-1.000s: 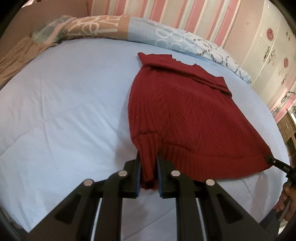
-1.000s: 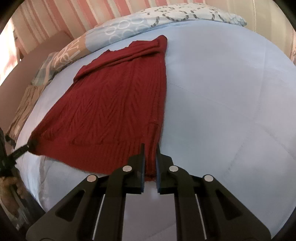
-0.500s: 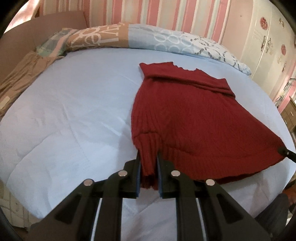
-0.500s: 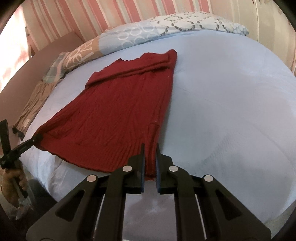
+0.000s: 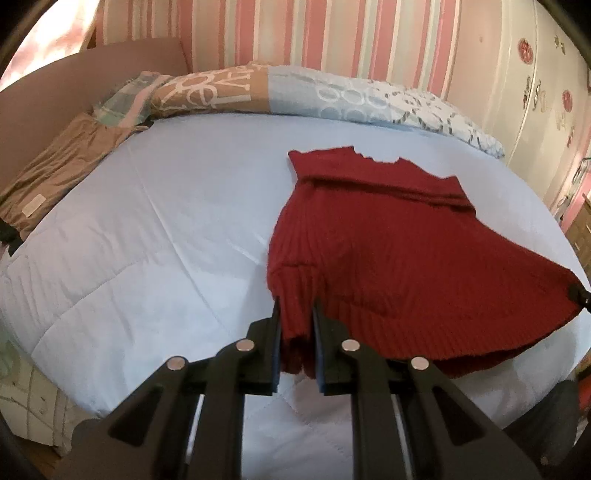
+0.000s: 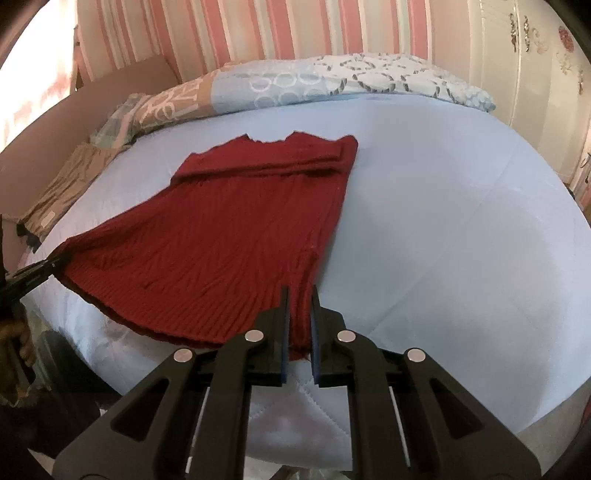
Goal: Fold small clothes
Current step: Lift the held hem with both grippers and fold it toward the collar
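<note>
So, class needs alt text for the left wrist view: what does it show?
The left gripper clamps one hem corner of a dark red knitted sweater spread on a pale blue bed. Patterned pillows line the striped wall behind.

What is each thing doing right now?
Red knit sweater: sleeves folded in, hem lifted off the bed, collar end lying flat.
Left gripper: shut on a hem corner.
Right gripper: shut on the other hem corner.
Blue quilt: spread flat.

Left wrist view: looking down along its jaws, near the bed [image 5: 155, 236], facing the striped wall [image 5: 332, 33]. Right wrist view: likewise. Both are sharing the red sweater [image 5: 388, 258] and pillows [image 6: 332, 81].
</note>
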A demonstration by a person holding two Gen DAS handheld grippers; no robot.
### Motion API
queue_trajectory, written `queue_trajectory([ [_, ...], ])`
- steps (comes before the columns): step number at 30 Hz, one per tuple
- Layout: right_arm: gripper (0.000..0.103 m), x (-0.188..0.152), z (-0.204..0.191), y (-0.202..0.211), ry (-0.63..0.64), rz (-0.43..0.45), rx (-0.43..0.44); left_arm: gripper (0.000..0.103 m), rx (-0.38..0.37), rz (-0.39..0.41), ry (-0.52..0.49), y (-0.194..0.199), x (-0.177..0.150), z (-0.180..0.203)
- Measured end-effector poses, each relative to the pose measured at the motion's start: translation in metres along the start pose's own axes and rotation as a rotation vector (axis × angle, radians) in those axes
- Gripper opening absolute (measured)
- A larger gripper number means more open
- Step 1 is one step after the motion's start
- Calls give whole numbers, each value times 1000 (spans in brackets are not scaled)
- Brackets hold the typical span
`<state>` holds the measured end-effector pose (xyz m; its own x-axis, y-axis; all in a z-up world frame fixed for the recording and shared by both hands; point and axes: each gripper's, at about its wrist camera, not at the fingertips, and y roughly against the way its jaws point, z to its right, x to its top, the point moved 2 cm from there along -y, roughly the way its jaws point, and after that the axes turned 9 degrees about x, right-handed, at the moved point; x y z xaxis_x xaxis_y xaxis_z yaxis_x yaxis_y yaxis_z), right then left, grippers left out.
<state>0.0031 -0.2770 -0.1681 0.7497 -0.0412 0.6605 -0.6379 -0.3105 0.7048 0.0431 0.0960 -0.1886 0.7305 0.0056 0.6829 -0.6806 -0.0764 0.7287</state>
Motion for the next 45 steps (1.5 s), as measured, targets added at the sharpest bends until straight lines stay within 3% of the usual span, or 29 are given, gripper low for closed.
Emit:
queue_trajectory([
  [7,9,29,8,-2,-32,54,11,14,-3,25,21,-9,29,-7],
  [20,9,123,37,-46,-110,118,46,14,-1,73,81,-68,135,10],
  [33,10,220,83,-132,-129,98,18,14,72,79,53,-167,238,49],
  [40,10,250,103,-184,-137,87,-45,15,133,97,-10,-222,270,71],
  [45,10,259,122,-230,-164,24,-60,15,157,61,-17,-268,281,82],
])
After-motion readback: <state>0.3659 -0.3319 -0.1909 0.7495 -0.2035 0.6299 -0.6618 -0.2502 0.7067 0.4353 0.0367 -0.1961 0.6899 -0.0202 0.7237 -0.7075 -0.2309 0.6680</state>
